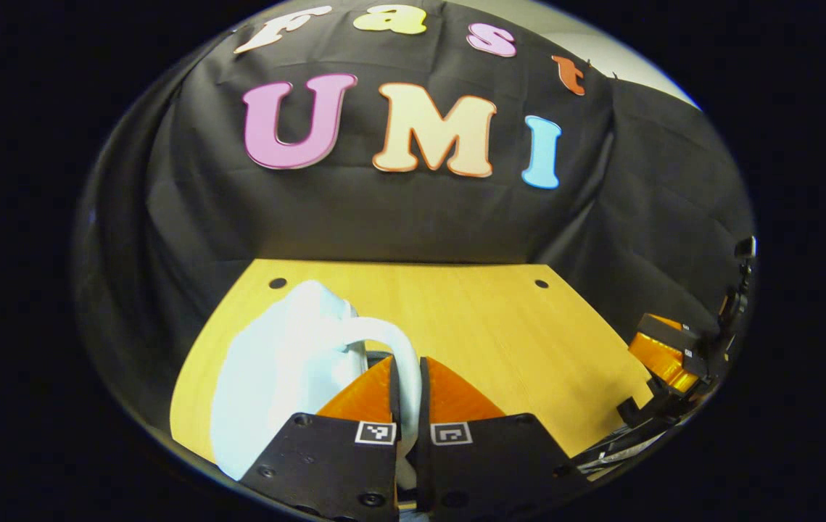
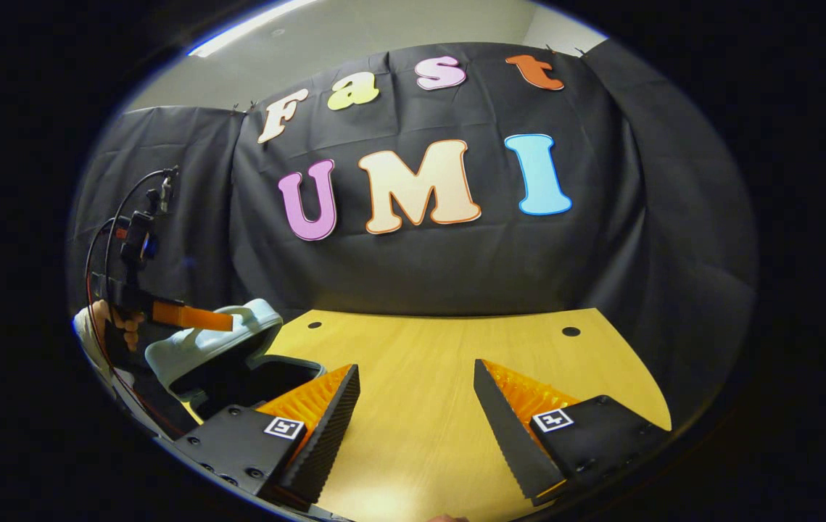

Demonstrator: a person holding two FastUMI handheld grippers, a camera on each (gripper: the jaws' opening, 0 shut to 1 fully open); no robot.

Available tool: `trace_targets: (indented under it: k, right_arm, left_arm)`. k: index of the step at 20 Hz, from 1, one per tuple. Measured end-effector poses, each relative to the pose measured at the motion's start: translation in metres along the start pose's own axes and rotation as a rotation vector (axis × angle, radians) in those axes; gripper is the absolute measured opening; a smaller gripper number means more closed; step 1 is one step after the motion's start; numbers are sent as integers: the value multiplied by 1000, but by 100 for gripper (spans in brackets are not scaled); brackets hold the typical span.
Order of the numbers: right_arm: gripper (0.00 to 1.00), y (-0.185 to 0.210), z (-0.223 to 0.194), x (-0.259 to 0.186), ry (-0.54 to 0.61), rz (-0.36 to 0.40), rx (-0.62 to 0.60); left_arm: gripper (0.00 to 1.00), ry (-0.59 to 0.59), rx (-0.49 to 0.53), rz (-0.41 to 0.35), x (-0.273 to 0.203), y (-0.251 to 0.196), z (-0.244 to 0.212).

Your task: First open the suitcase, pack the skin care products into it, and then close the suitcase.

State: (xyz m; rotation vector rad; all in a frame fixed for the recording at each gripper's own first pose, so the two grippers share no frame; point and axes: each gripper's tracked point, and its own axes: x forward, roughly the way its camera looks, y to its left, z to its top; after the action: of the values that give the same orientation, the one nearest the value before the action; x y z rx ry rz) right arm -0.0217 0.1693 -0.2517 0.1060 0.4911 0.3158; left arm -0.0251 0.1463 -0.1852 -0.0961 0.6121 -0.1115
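This is a staged recording booth inside an office-like room, not a lived-in home. Black cloth hangs creased as a backdrop behind and to both sides of a bare wooden tabletop with small round holes near its far corners. In the right gripper view the cloth looks clipped up along its top edge, and above it show a plain pale wall and a strip of ceiling light.
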Motion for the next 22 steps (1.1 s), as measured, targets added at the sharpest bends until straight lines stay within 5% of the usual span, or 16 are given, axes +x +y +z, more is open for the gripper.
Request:
trace_targets:
  k: [5, 9, 12, 15, 17, 19, 22]
  right_arm:
    - [98, -15, 7, -7, -8, -32, -17]
    - [98, -30, 21, -12, -41, -52, -33]
    - [98, -43, 31, -16, -63, -59, -16]
    - [98, -62, 61, -19, -131, -86, -23]
    - [98, -74, 93, -25, -209, -103, -40]
    - [98, -79, 121, -35, -285, -106, -66]
    - [97, -80, 154, -47, -350, -116, -75]
  left_arm:
    - [6, 57, -11, -71, 24, -26, -35]
    - [19, 66, 18, -74, 37, -42, -46]
    - [73, -1, 28, -64, 40, -65, -28]
    - [77, -144, 43, 53, 33, -78, 13]
    - [99, -267, 76, 148, 21, -88, 47]
    - [98, -353, 82, 199, 7, -106, 70]
    - [98, -401, 66, 145, -7, -146, 91]
